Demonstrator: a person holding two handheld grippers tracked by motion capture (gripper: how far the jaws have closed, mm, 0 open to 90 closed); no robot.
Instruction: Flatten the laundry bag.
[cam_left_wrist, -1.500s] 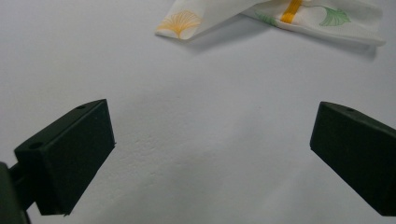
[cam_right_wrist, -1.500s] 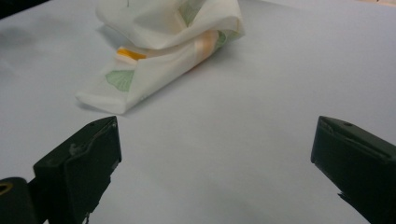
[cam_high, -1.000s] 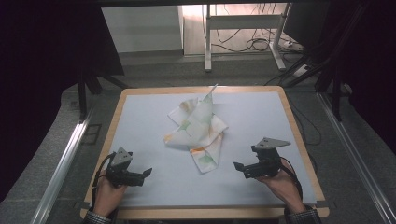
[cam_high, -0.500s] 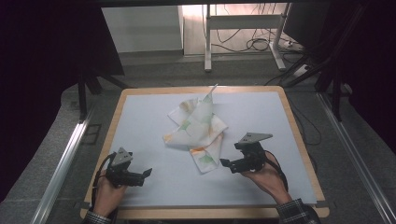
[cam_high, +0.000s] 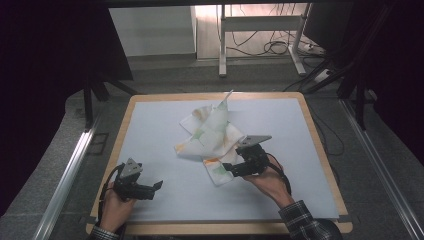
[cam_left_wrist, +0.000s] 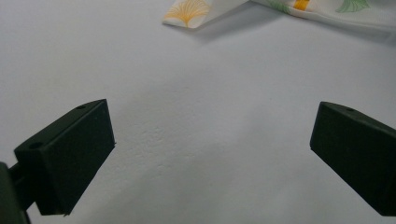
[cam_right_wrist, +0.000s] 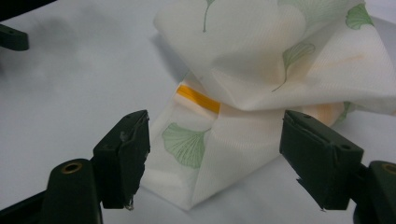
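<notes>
Pale tabletop (cam_high: 150, 130) with a crumpled leaf-print cloth (cam_high: 212, 135) mid-board. Right gripper (cam_high: 227, 168) straddles its near corner, jaws just been closing, not pinching yet, lining up a grab. Left gripper (cam_high: 159, 185) sits wide and empty, waiting.

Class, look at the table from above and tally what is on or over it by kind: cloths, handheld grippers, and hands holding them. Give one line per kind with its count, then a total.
Patterned cloths: 1, the crumpled cloth
Handheld grippers: 2, the left gripper and the right gripper
Hands: 2, the left hand and the right hand
Total: 5
</notes>
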